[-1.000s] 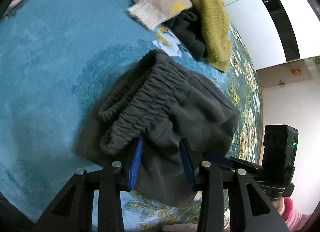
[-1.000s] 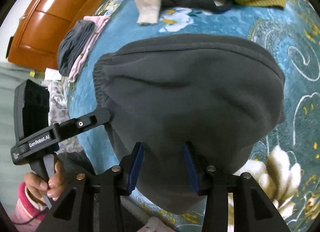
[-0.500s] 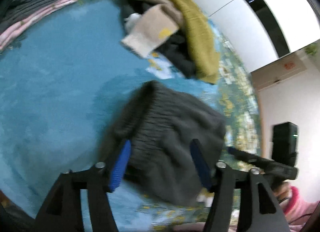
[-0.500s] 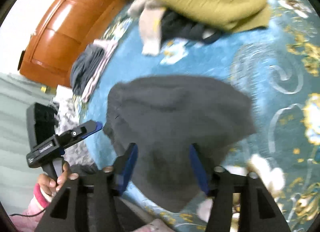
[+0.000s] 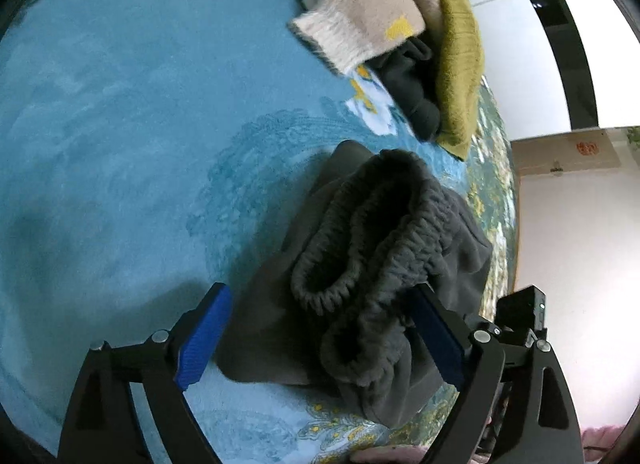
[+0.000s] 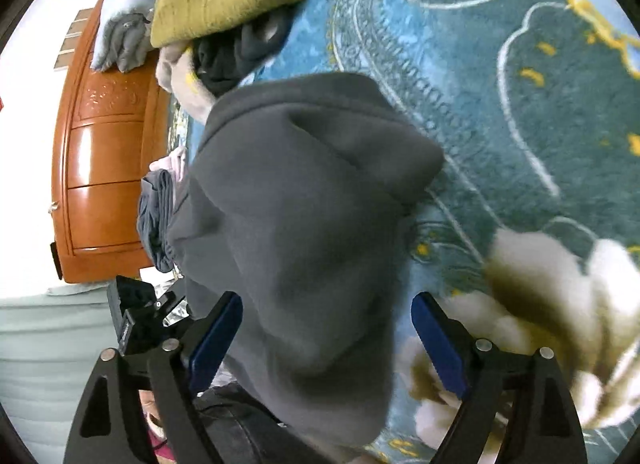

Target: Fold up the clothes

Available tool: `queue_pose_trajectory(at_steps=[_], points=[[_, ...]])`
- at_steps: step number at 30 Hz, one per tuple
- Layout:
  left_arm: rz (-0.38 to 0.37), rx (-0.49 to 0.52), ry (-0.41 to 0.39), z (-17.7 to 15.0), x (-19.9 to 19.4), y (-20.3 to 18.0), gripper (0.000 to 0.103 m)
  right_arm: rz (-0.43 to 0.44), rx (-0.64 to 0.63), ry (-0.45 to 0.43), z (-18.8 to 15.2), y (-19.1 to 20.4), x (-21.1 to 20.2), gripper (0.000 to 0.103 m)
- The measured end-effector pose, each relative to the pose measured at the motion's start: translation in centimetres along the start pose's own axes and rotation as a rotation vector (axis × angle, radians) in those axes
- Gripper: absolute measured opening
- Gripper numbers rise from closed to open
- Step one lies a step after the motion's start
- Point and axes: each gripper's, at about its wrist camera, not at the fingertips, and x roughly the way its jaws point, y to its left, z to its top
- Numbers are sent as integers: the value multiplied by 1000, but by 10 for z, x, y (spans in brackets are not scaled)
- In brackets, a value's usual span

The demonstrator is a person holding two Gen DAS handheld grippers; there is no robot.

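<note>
Both our tools, left tool [image 5: 320, 338] and right tool [image 6: 326, 338], have just been spreading wide, released; the folded grey sweatpants [image 5: 372, 264] lie loose between their jaws on the blue bedspread [image 5: 120, 124].

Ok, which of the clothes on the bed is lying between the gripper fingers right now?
The dark grey sweatpants with the gathered elastic waistband; the olive knit and beige sweater sit piled farther away.

Teal floral blanket [image 5: 120, 124] covers the surface, white blossoms at 4 o'clock in right view. Glossy orange-brown wooden panel [image 6: 104, 168] at 9 o'clock. White wall [image 5: 580, 264] at 3 o'clock, black strip [image 5: 560, 24] above.
</note>
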Motion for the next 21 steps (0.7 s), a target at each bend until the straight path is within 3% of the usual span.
queue_pose_trajectory(at_steps=[6,16,19,21], points=[[-84,-42,29,6,13,10,91,4,23,-12,10,-1,-2,89],[-110,-33,13,3,12,4,91,-1,54,-28,13,8,6,88],[-84,0,-9,-1,9,-1,85,-24,39,-44,16,18,5,83],[-77,6,-18,-2,7,-3,81,-52,30,-44,17,23,3,75]])
